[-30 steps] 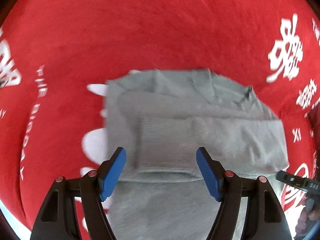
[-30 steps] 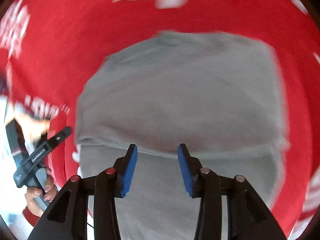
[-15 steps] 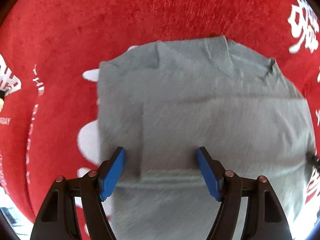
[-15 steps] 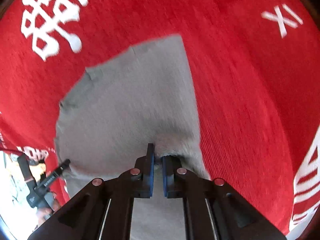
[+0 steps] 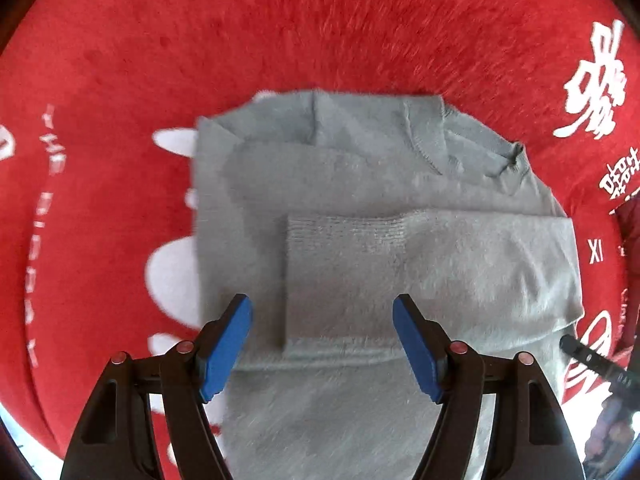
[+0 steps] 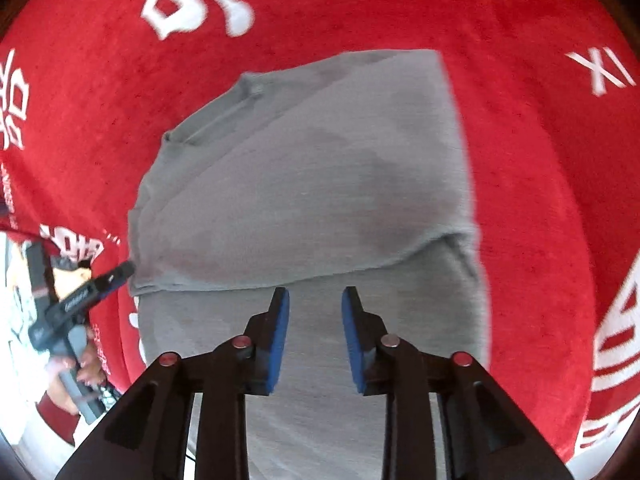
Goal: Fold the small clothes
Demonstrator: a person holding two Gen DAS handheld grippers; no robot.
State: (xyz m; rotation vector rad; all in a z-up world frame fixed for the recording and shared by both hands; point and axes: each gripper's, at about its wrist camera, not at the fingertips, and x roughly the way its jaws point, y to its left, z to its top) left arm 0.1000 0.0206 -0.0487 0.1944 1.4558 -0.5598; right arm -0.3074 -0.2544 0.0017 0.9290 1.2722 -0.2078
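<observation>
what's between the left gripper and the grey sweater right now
Nothing visible. The left gripper hangs open right over the grey sweater, its folded sleeve cuff between the pads, with only the red blanket around it.

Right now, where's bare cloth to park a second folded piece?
Free: the wide strip of red cloth beyond the grey sweater, bordered by white lettering at the far right. Also the cloth right of the sweater in the right wrist view, up to the "XI" mark. Crowded: the sweater's near edge, under both open tongs.
</observation>
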